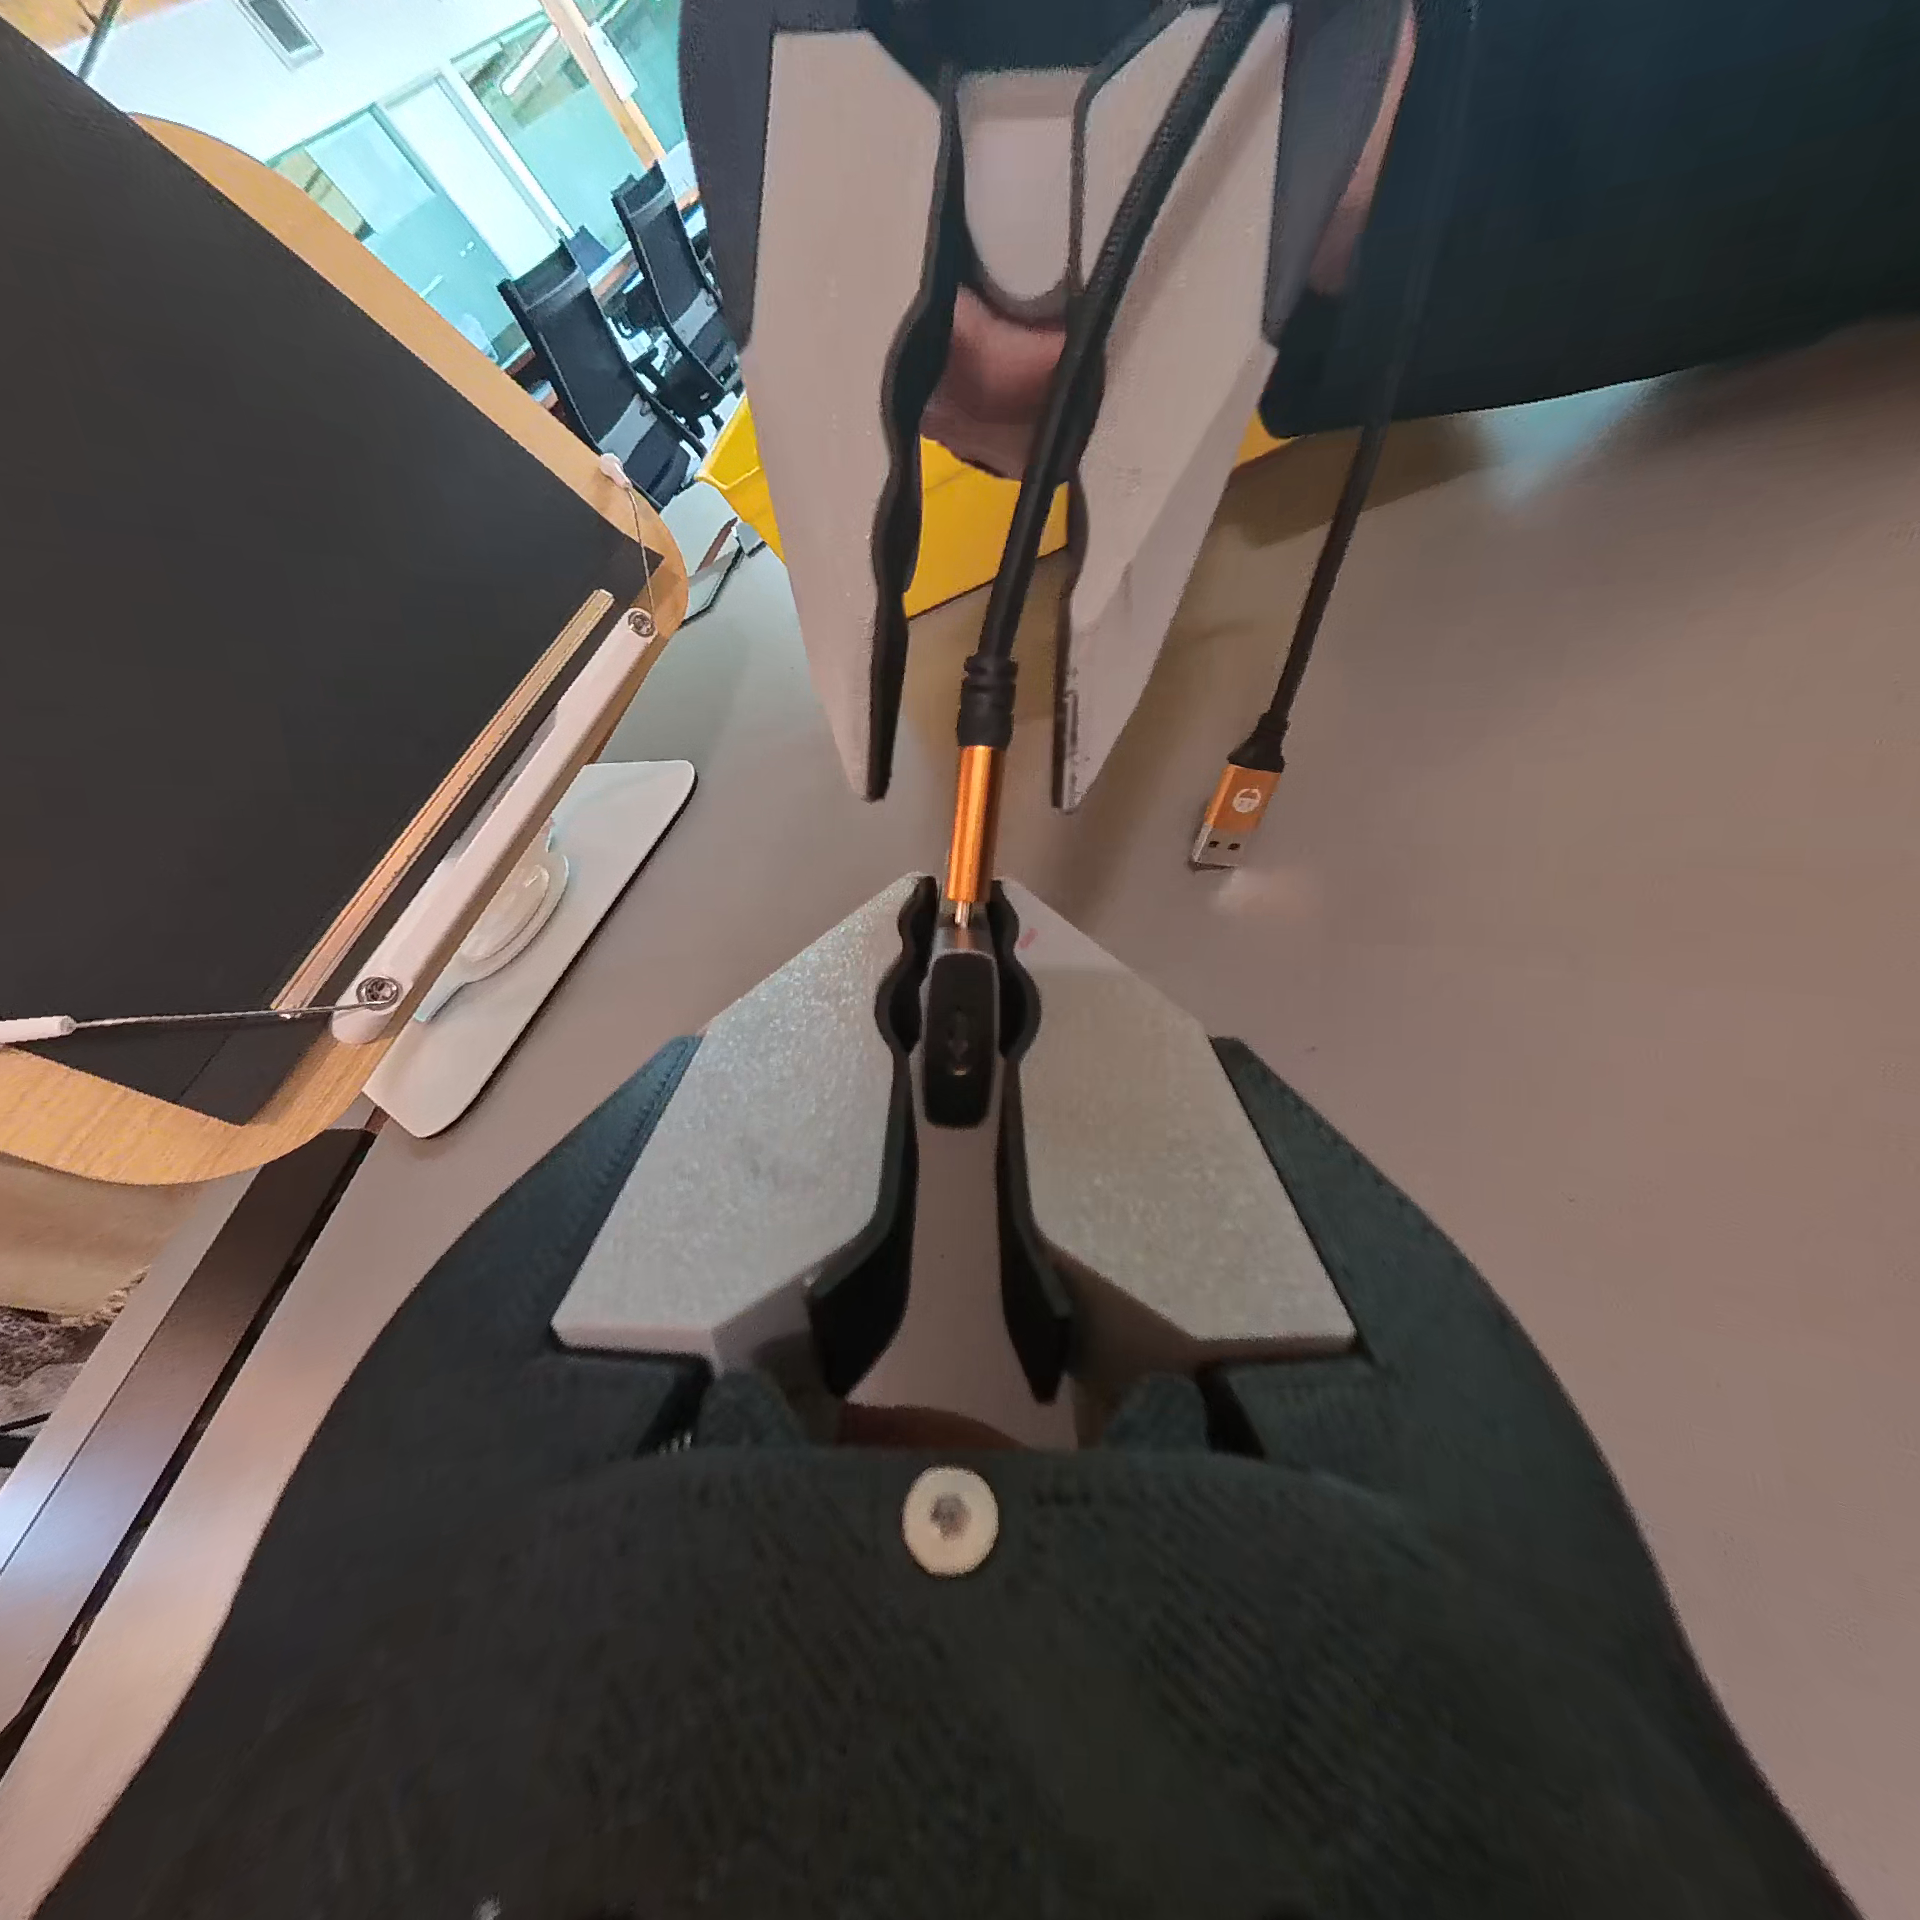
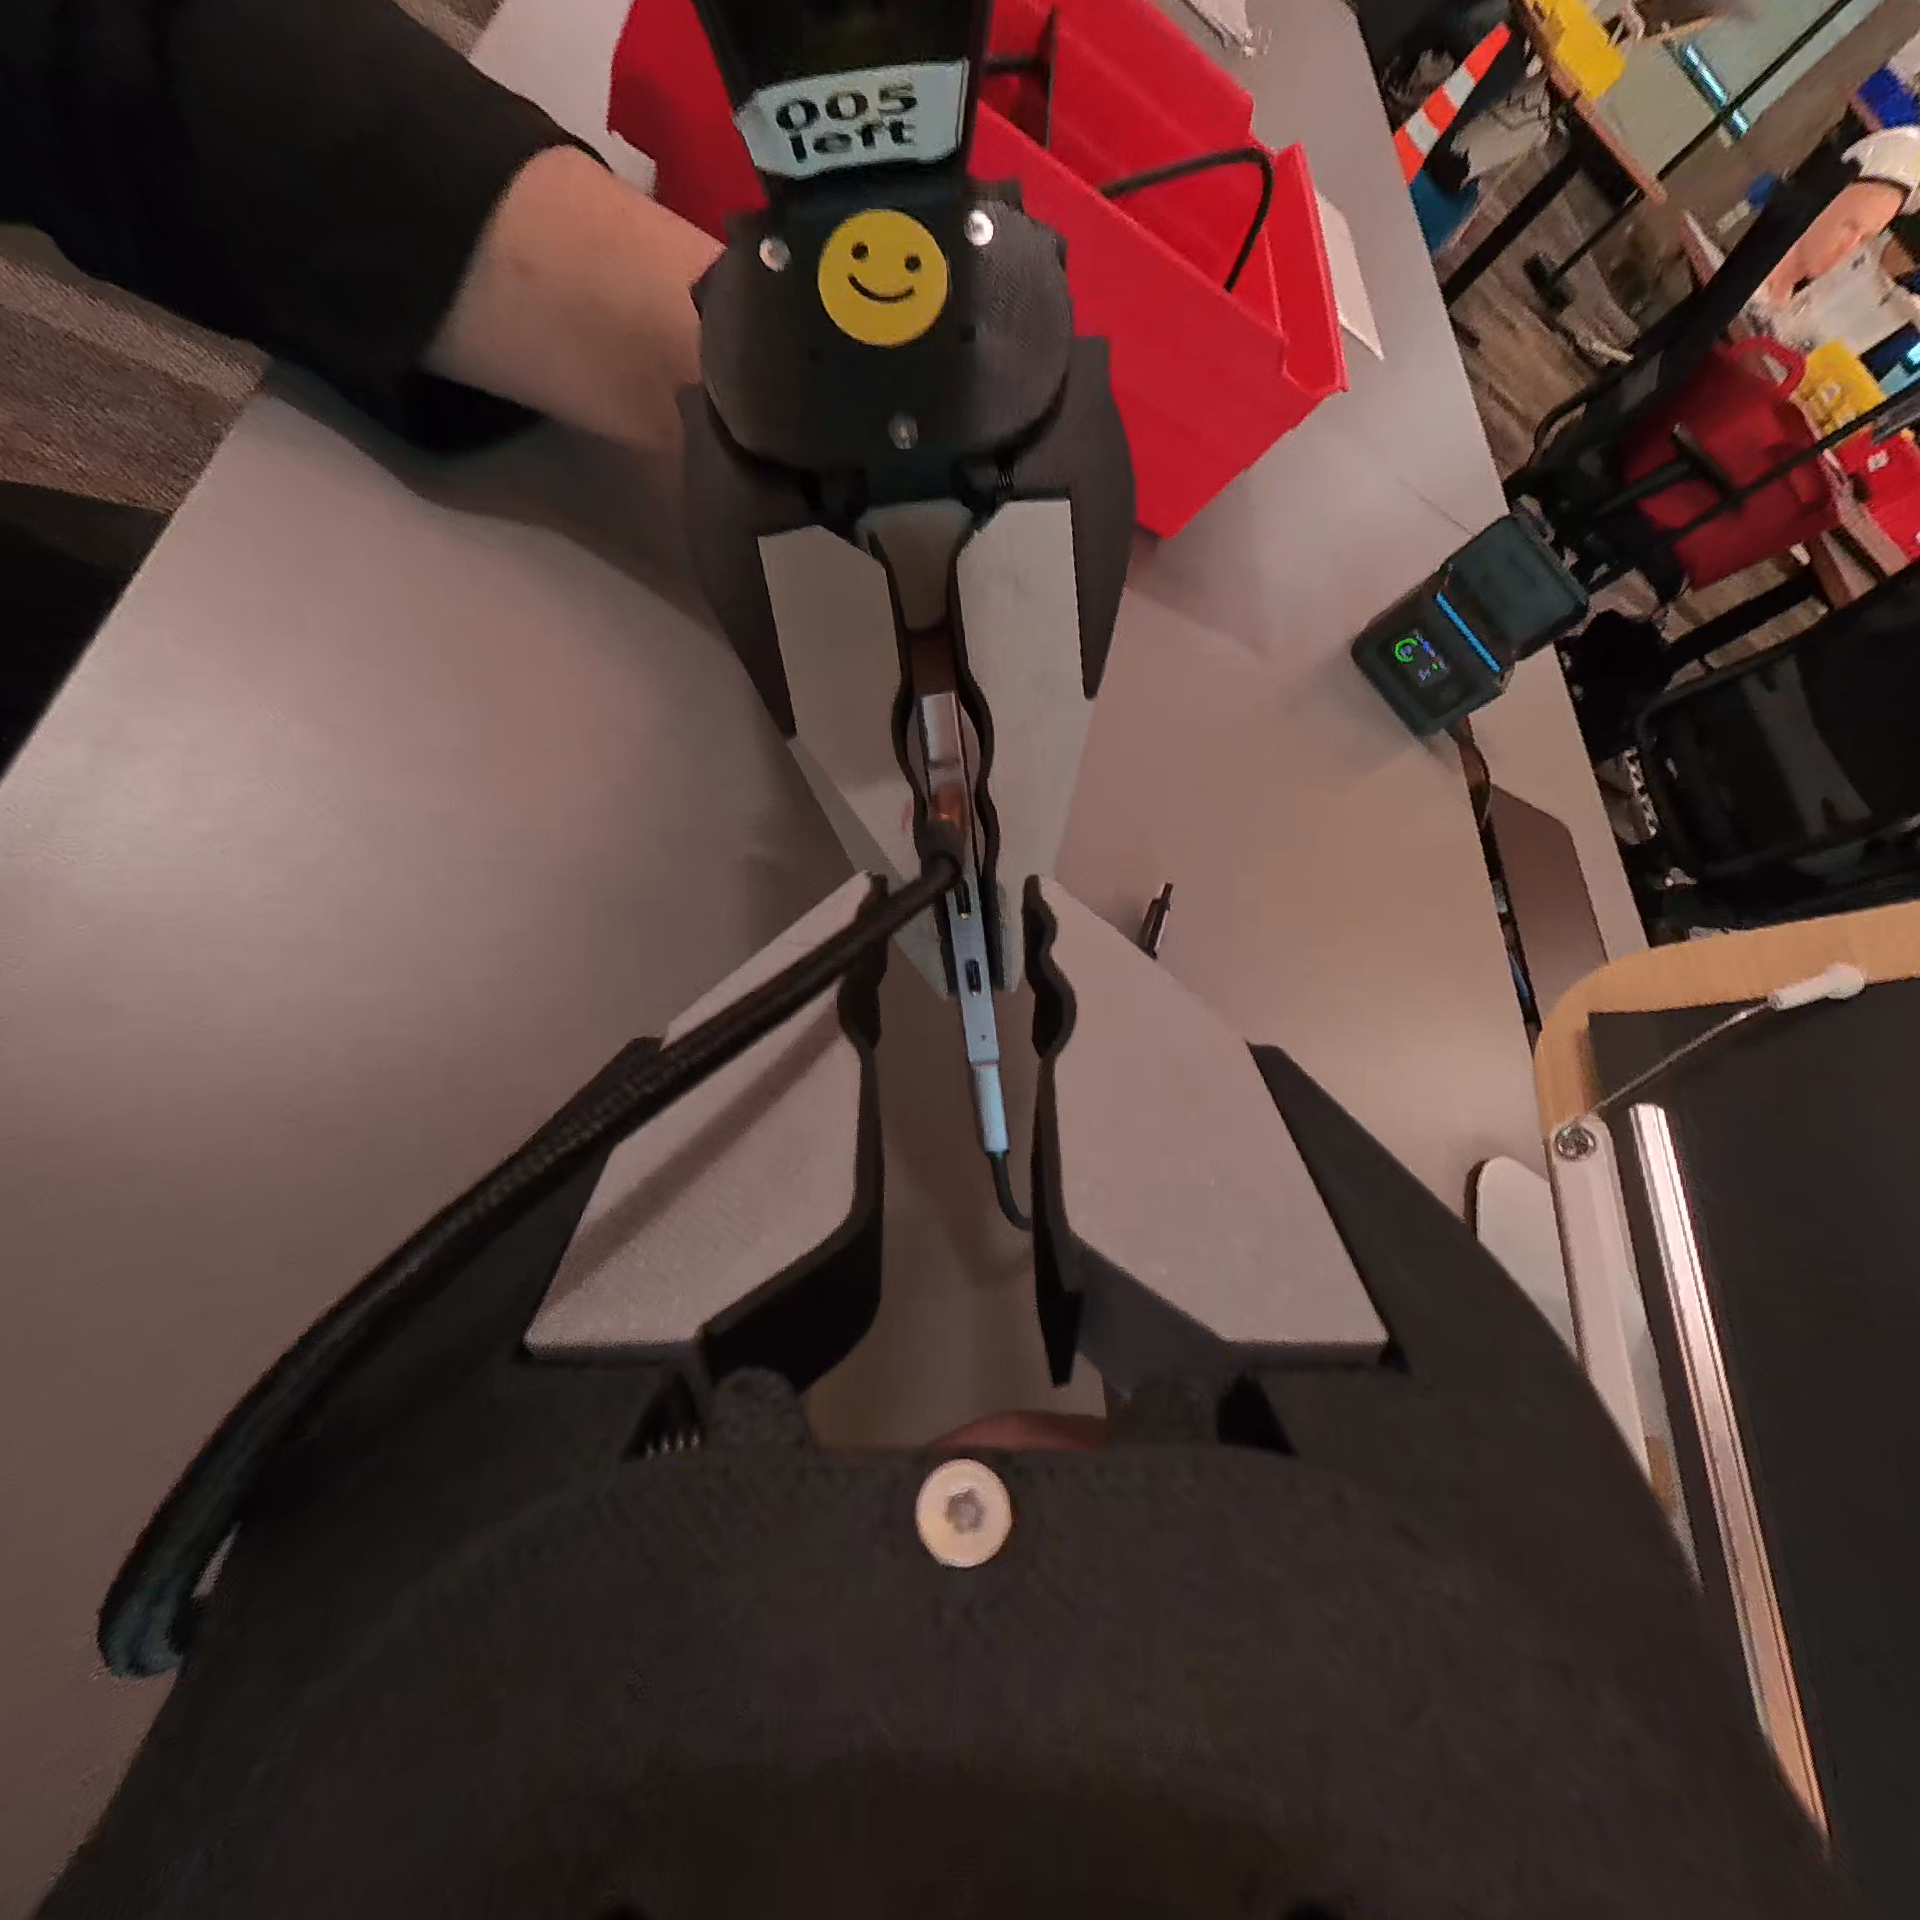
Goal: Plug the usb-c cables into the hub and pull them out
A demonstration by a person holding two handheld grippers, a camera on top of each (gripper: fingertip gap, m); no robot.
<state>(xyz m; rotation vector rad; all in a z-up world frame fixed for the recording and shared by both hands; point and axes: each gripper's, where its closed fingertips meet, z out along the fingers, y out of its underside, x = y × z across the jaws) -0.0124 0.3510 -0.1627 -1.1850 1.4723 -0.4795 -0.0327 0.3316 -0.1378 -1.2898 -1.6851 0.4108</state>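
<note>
My left gripper (image 1: 964, 894) is shut on the slim grey hub (image 1: 958, 1023) and holds it above the table. An orange USB-C plug (image 1: 974, 816) on a black braided cable (image 1: 1049, 447) sits in the hub's end port, with a sliver of its metal tip showing. My right gripper (image 2: 954, 902) is open, with its fingers either side of the plug and hub and not touching them; it also shows in the left wrist view (image 1: 971, 795). In the right wrist view the left gripper (image 2: 966, 977) grips the hub (image 2: 977, 1013), and the cable (image 2: 665, 1070) drapes over my right gripper's left finger. The cable's orange USB-A end (image 1: 1242, 810) lies on the table.
A black panel in a wooden frame (image 1: 260, 499) stands on a white base (image 1: 561, 914) at the table's edge. A yellow bin (image 1: 940, 540), red bins (image 2: 1153, 312) and a small black device with a lit screen (image 2: 1455, 655) sit on the grey table (image 2: 364, 779). A person's sleeved arm (image 2: 312, 197) holds the left gripper. My two grippers' fingertips are within a few centimetres of each other.
</note>
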